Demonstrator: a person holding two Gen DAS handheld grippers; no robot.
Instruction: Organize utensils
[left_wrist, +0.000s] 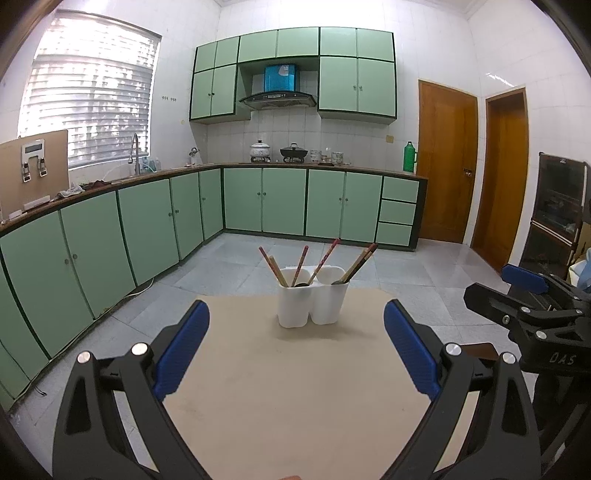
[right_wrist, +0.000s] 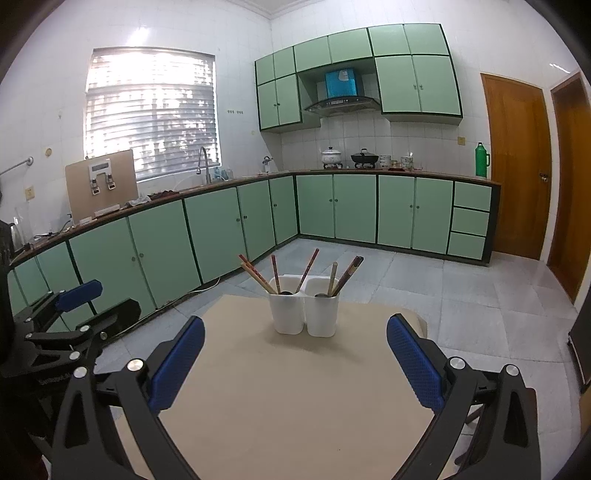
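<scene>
Big tan table (left_wrist: 295, 387) under everything, bare near the front. Two grippers up above it, left gripper (left_wrist: 295, 347) and right gripper (right_wrist: 295, 360), both wide open with nothing held. Farther back, straight ahead of both and well apart from the blue fingers (left_wrist: 183, 350), white holder (left_wrist: 312, 302) with two cups, chopsticks (left_wrist: 323, 260) poking out of it.

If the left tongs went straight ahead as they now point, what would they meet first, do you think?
Probably the white two-cup utensil holder, standing ahead between the open left tongs; only bare table lies before it.
</scene>
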